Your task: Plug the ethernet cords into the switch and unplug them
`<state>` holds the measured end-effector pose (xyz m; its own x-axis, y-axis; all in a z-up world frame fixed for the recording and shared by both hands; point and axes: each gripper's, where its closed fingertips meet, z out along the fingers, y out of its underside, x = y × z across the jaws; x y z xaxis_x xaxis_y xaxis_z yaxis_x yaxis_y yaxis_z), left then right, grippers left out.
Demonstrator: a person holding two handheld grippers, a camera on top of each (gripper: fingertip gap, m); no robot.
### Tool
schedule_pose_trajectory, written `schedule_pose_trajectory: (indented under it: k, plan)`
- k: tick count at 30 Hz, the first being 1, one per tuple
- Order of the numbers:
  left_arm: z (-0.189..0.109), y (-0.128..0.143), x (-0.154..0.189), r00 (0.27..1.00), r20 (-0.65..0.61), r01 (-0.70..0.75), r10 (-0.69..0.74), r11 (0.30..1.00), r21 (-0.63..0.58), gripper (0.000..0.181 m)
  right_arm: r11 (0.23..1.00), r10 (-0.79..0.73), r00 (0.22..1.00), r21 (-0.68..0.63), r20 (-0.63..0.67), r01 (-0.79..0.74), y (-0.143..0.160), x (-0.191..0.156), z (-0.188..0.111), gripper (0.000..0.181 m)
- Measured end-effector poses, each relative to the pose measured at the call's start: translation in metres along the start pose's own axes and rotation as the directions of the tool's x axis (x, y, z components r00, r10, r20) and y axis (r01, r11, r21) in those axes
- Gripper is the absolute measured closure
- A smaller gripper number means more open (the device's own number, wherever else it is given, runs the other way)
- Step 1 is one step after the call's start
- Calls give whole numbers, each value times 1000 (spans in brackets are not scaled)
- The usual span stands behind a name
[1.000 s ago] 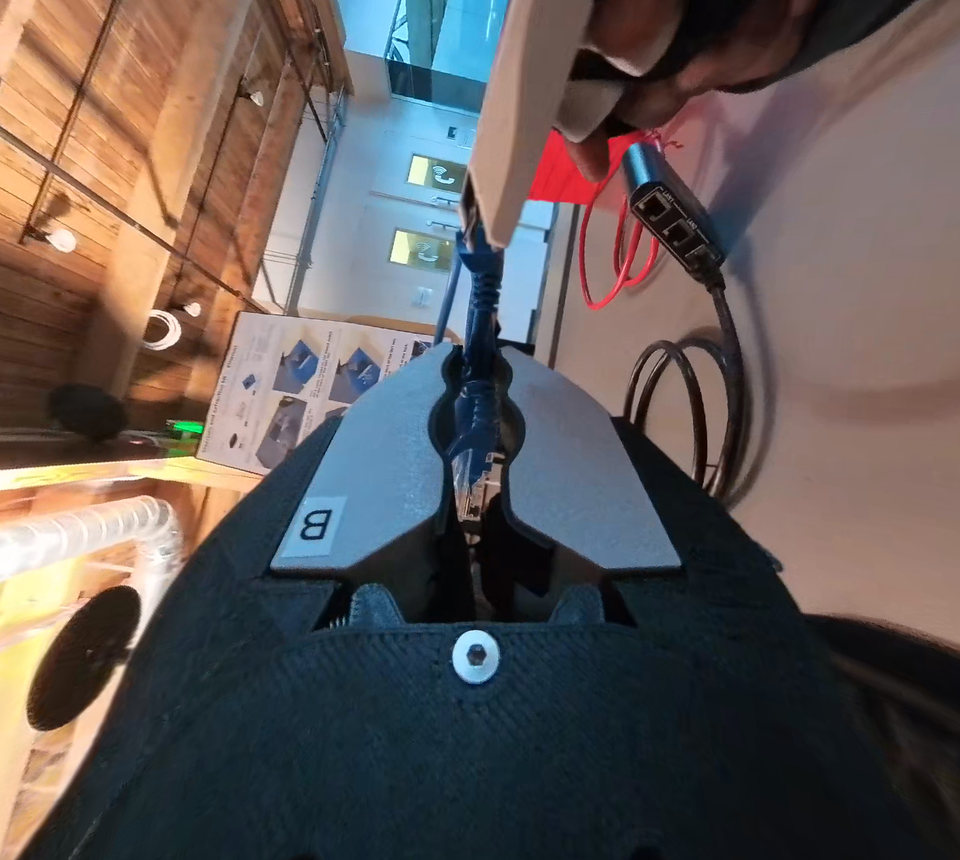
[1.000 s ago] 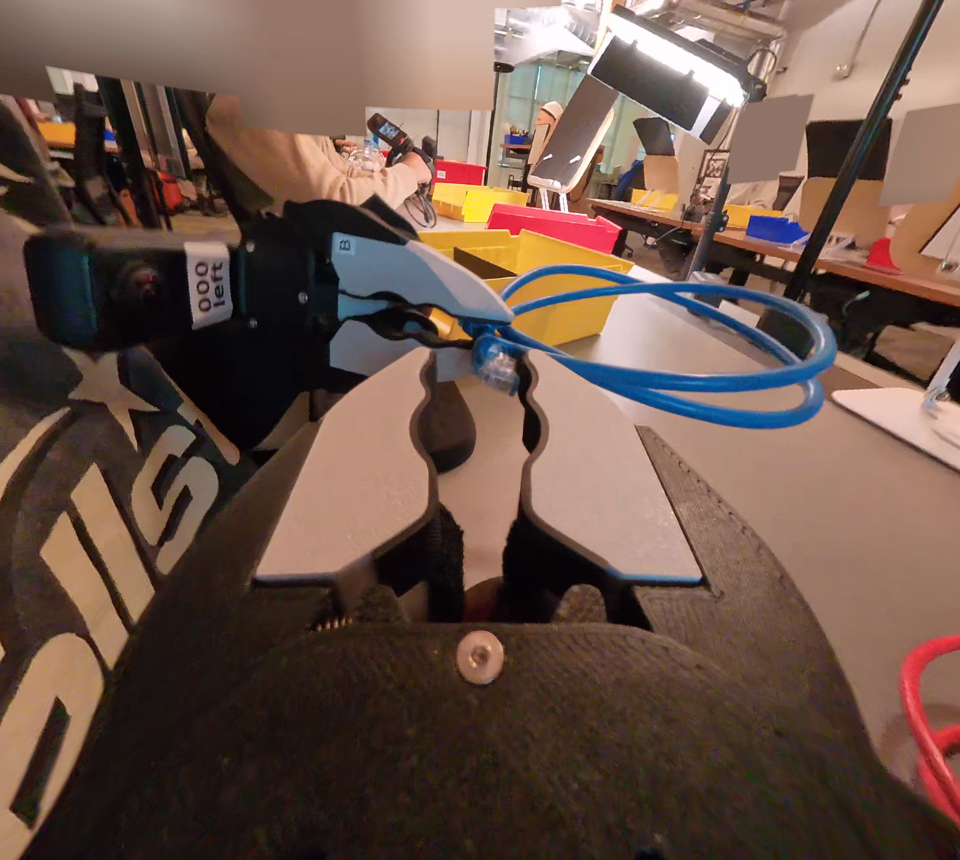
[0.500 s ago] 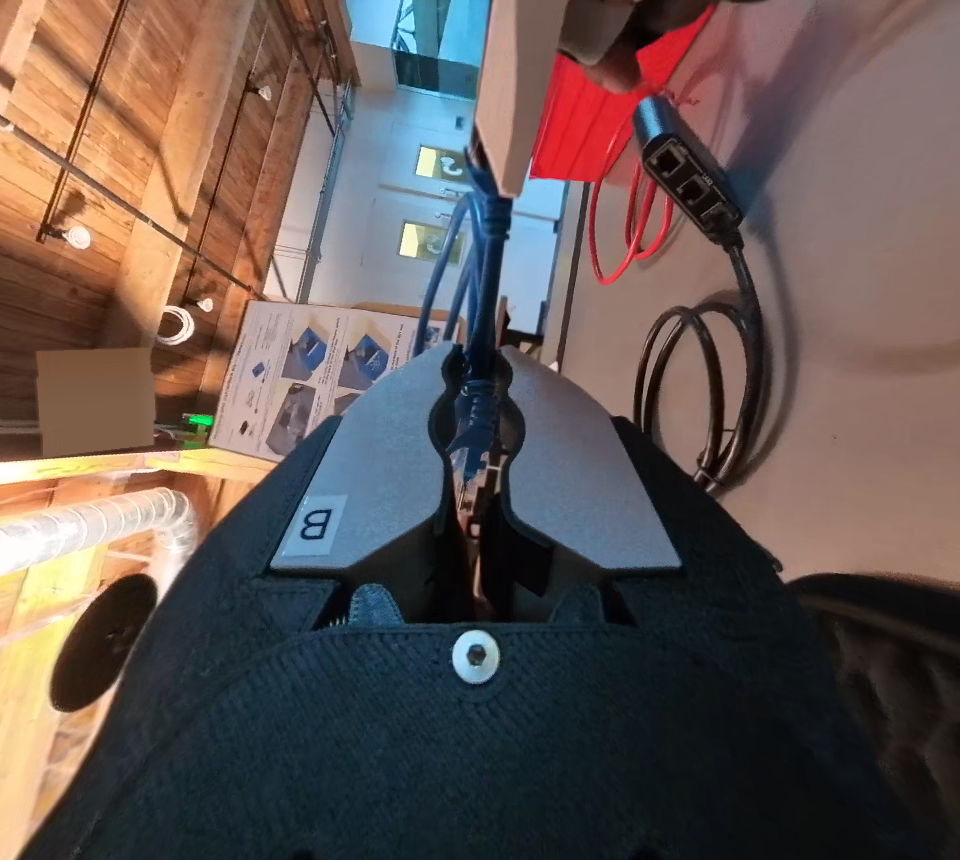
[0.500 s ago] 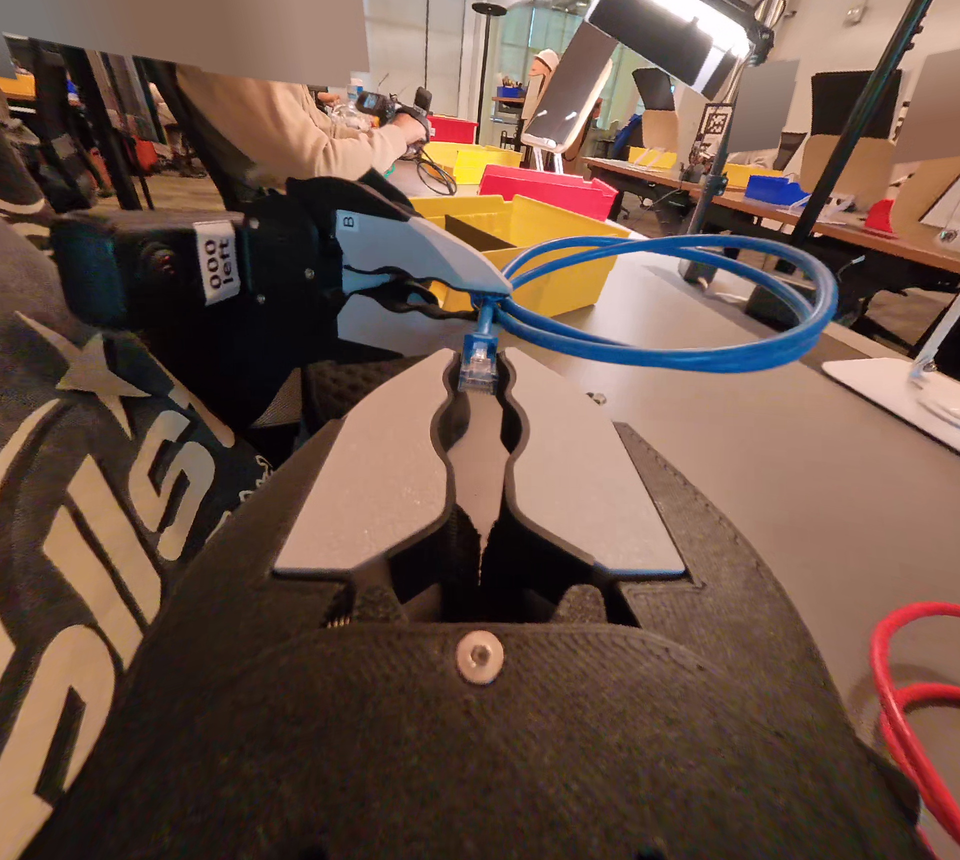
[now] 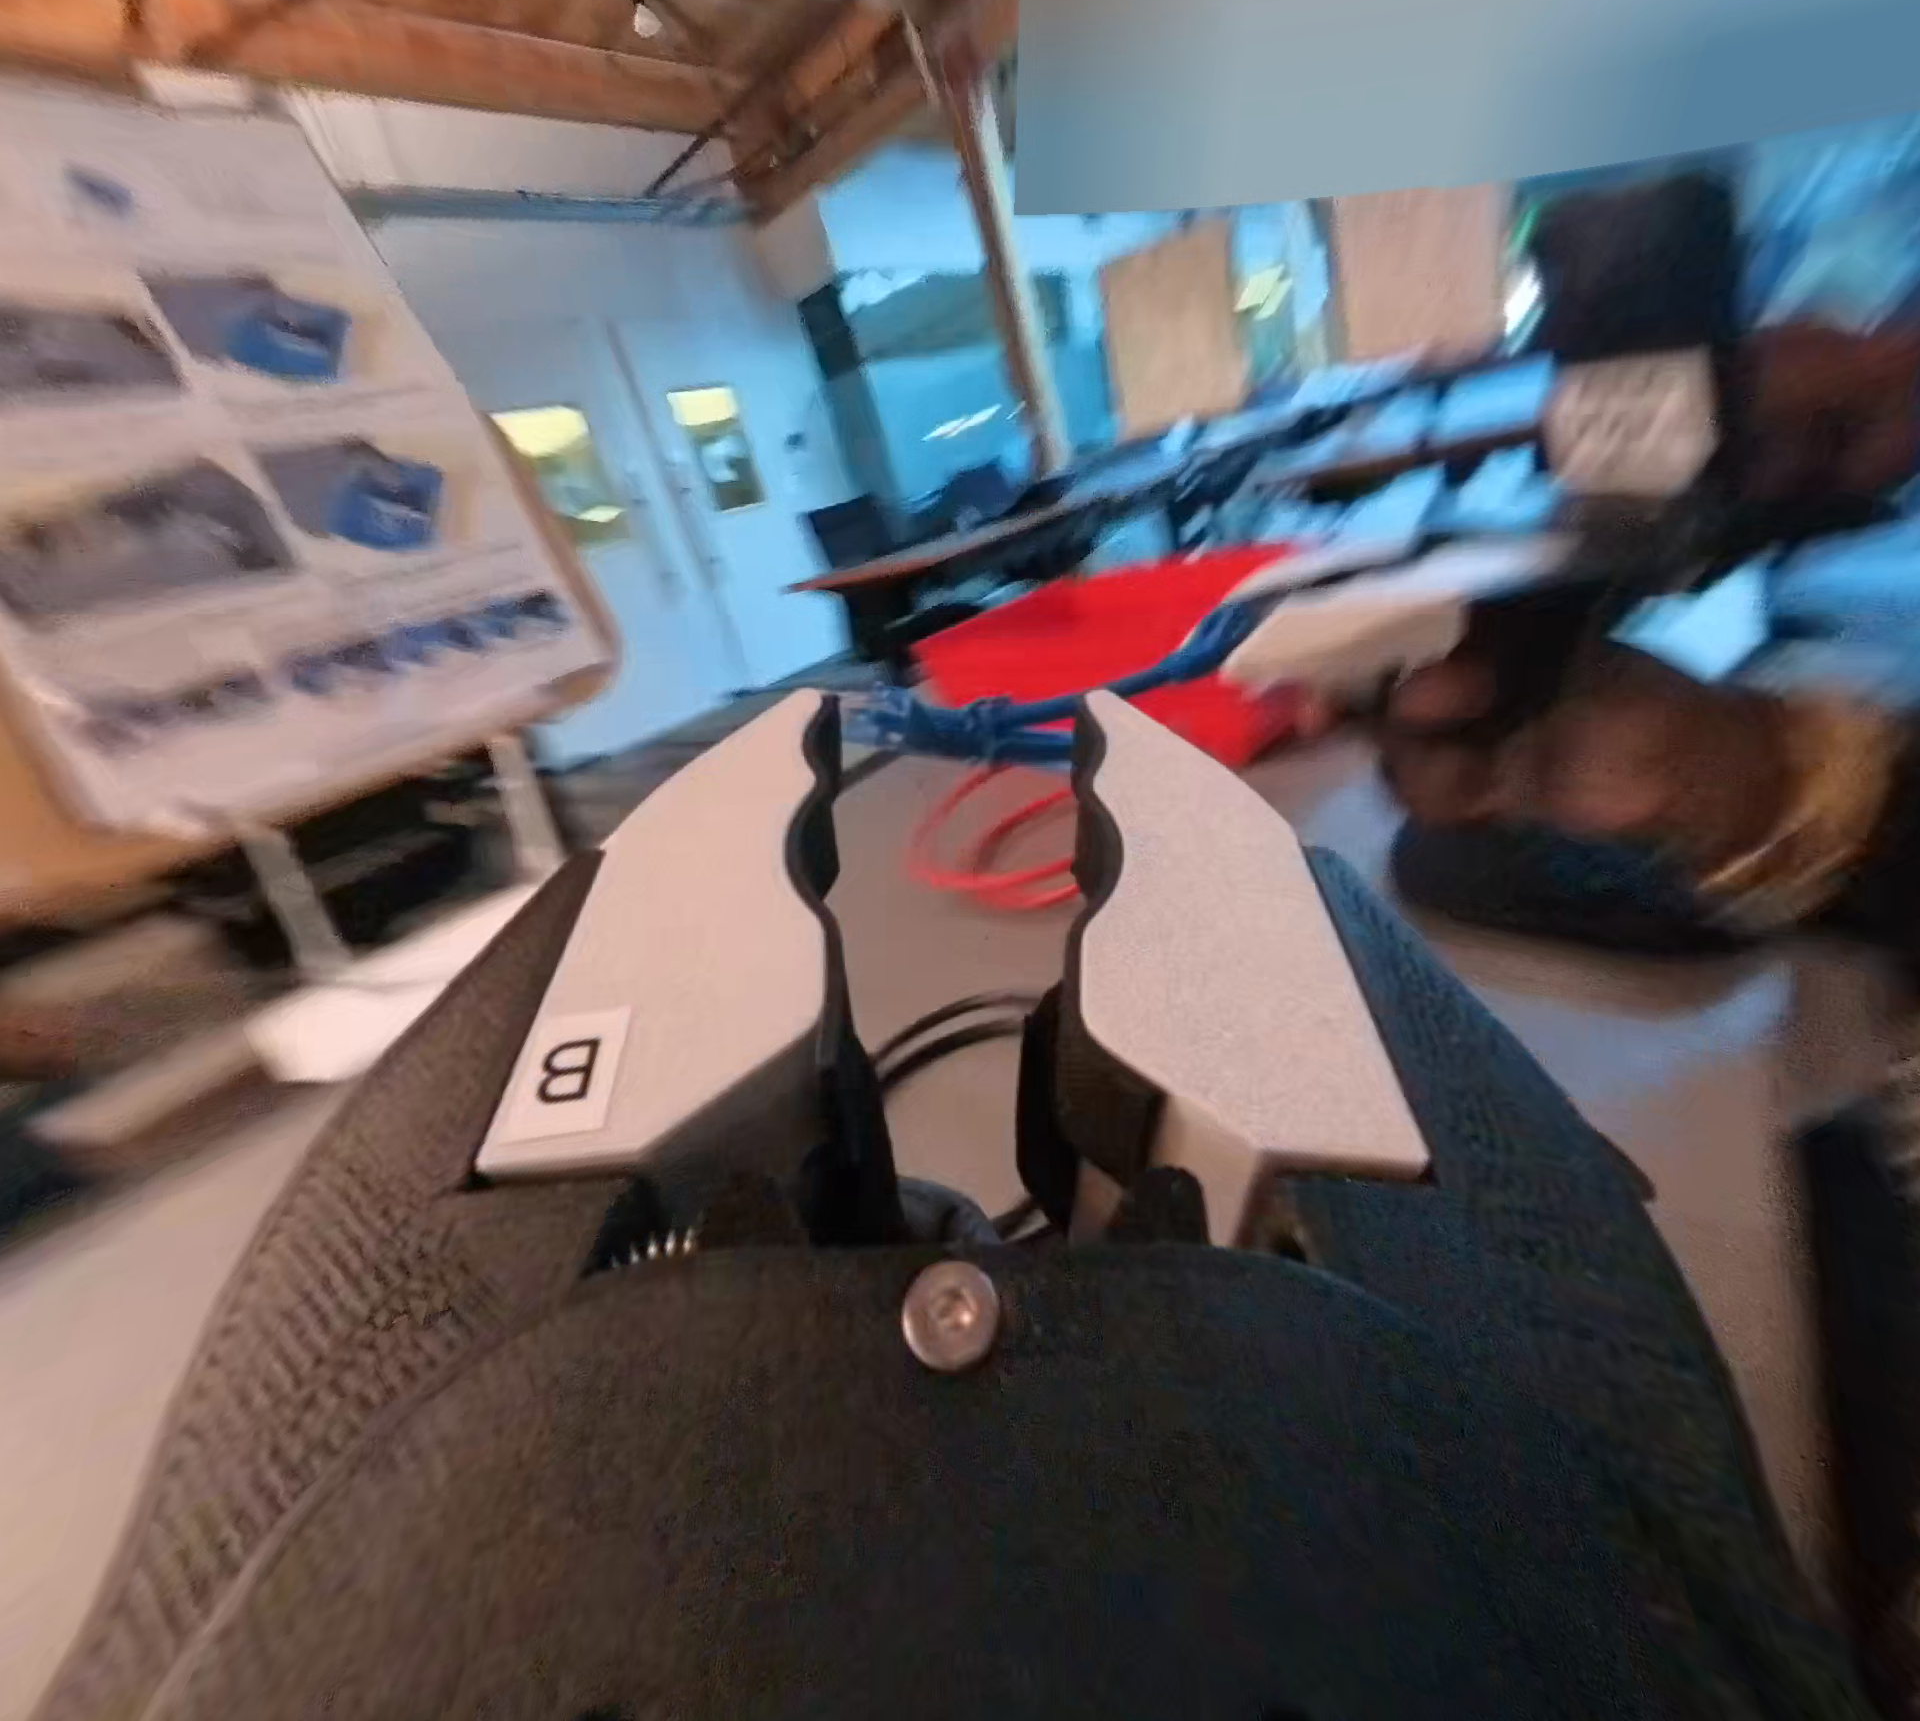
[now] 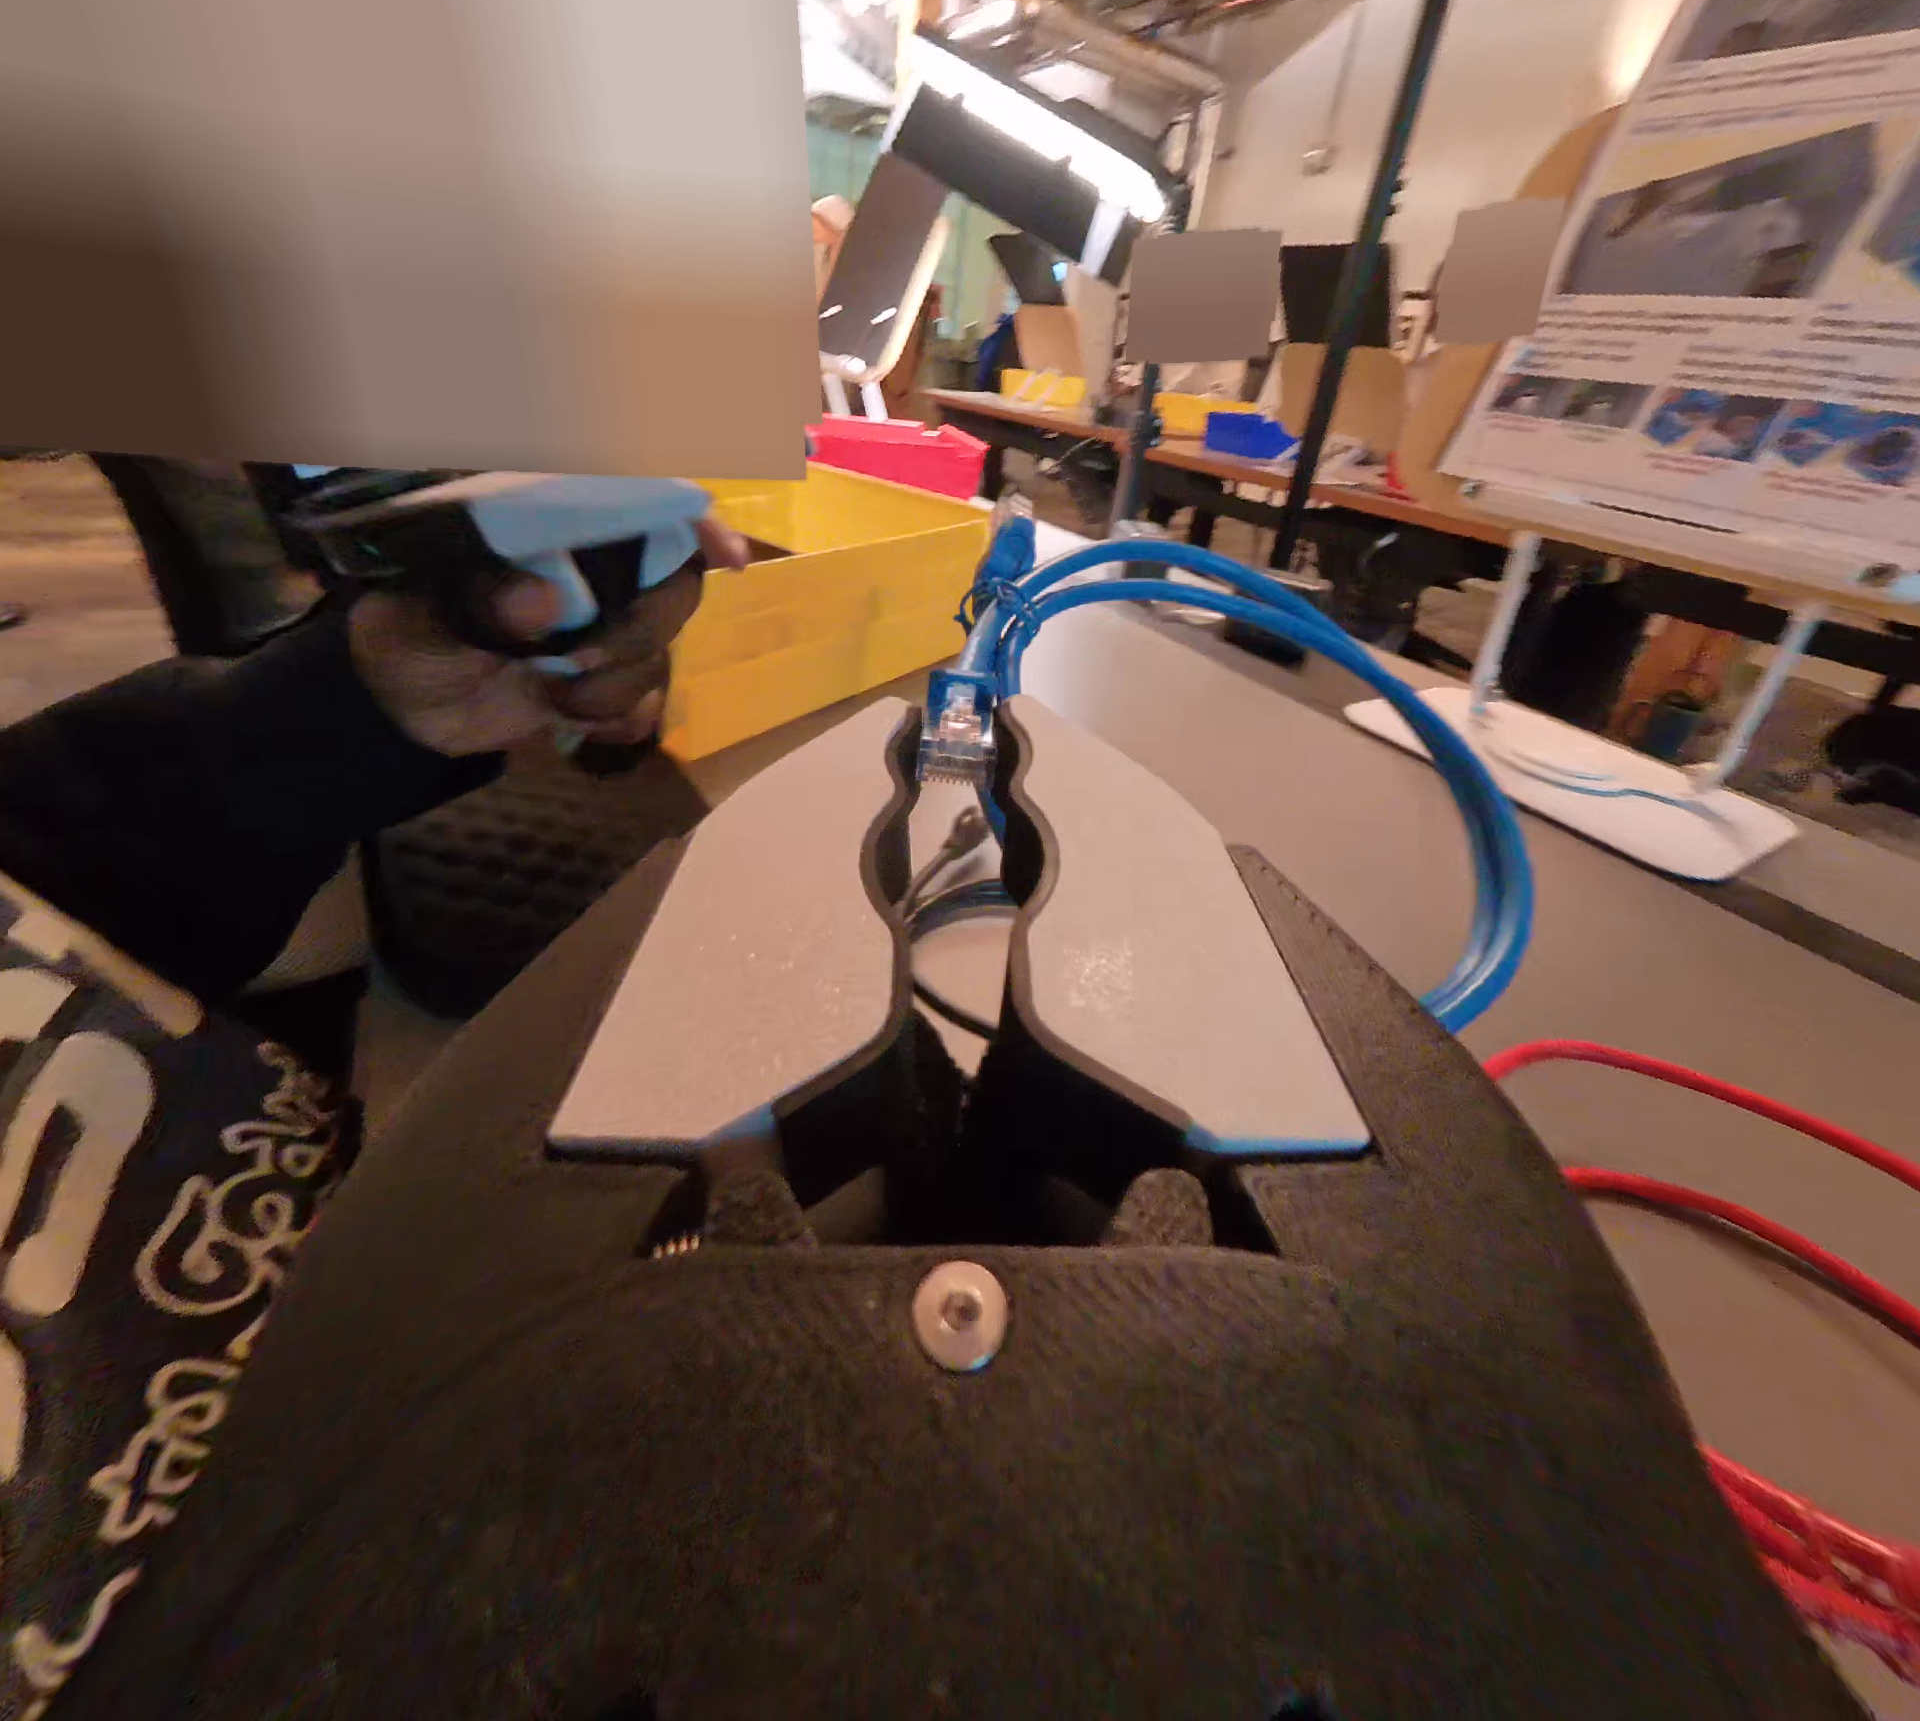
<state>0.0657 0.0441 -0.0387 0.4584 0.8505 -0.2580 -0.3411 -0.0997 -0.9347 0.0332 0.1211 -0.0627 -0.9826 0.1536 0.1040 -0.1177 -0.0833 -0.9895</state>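
Our right gripper (image 6: 954, 736) pinches the clear plug (image 6: 952, 741) of the blue cord (image 6: 1455, 788), looped above the table (image 6: 1558, 923). Our left gripper (image 5: 951, 715), clamped on that cord a second ago, now stands spread and empty, with the cord (image 5: 966, 729) crossing just beyond its tips.

left wrist view: white sticker (image 5: 566, 1071) on a left gripper (image 5: 951, 715) finger, one black printed character | poster (image 5: 208, 445) on its stand, captions smeared, unreadable | right wrist view: same poster at right, caption lines too small to read | dark shirt (image 6: 125, 1256) bottom left, large white lettering, cut off by the frame
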Motion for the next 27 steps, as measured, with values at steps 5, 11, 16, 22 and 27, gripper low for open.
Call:
schedule_pose_trajectory:
  k: [5, 11, 16, 22, 27]
  plan:
    - [4, -17, 40, 547, -472, 750, -692, 655, -92, 142, 991, 7, 1000, 133, 14, -9, -19, 0, -4, 169]
    - [26, -8, 75, 561, -523, 722, -642, 688, -69, 147, 956, 158, 940, 192, 304, -223, -35, -36, 1, 169]
    - [21, -12, 69, 602, -516, 703, -610, 711, -20, 152, 957, 222, 876, 77, 428, -280, -23, -57, 7, 169]
    - [17, -7, 69, 635, -512, 651, -579, 758, -50, 159, 966, 205, 877, 56, 434, -253, -20, -59, 9, 169]
    - [14, -4, 71, 640, -512, 620, -572, 779, -94, 161, 972, 191, 879, 42, 437, -231, -17, -61, 8, 169]
